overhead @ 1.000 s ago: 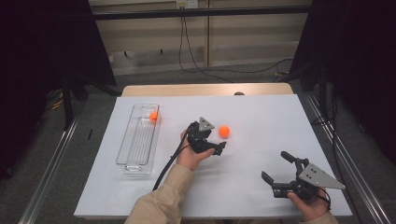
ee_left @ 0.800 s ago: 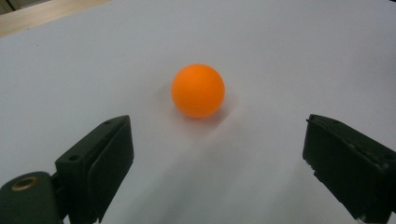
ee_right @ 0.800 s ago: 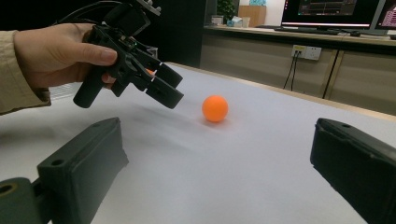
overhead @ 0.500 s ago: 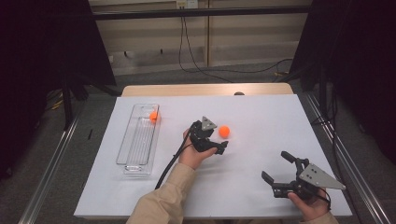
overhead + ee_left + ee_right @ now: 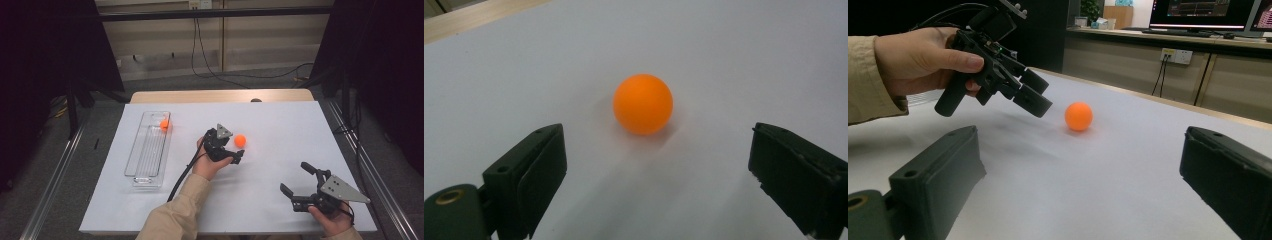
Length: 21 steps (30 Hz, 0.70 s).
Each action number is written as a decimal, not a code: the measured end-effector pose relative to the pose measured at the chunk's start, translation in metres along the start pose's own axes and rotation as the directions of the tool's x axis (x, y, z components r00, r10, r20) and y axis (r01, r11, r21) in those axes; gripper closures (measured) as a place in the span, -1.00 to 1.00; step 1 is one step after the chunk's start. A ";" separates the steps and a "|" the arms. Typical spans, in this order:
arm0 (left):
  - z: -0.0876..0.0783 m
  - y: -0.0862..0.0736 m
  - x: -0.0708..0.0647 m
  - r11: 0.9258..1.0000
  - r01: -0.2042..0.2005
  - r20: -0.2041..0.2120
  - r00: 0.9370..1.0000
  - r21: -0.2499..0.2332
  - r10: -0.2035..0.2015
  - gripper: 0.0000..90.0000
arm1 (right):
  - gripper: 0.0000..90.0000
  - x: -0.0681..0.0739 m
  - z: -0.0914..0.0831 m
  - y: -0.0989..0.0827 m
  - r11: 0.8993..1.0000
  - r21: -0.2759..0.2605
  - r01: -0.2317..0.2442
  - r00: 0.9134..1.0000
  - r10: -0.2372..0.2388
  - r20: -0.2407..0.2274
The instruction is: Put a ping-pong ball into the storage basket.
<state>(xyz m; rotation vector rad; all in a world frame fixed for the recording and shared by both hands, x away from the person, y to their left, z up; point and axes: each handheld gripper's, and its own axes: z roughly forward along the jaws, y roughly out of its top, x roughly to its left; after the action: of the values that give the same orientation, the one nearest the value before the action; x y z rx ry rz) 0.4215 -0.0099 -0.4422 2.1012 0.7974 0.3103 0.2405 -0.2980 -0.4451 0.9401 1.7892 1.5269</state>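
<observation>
- Left gripper (image 5: 234, 156): jaws spread, nothing clasped, aimed at the ball.
- Orange ball (image 5: 643, 104): set on the white table (image 5: 280, 125), just ahead of the jaws.
- Handling: judged light, smooth, prone to roll; best pinched across its widest middle.

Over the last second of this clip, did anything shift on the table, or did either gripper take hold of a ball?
Nothing visibly changed. The left gripper still hovers open just short of the loose orange ball, not gripping it. The right gripper stays open near the table's front edge, and the second ball remains in the clear tray.
</observation>
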 end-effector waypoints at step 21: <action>0.004 0.001 0.001 1.000 -0.008 -0.015 1.000 -0.003 0.008 -0.80 | -0.93 0.000 0.000 0.000 1.000 -0.001 -0.008 1.000 0.008 0.002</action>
<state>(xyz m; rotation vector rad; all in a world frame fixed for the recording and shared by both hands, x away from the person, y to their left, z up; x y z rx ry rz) 0.4248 -0.0129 -0.4437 2.1018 0.7967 0.3319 0.2406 -0.2985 -0.4451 0.9494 1.7846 1.5313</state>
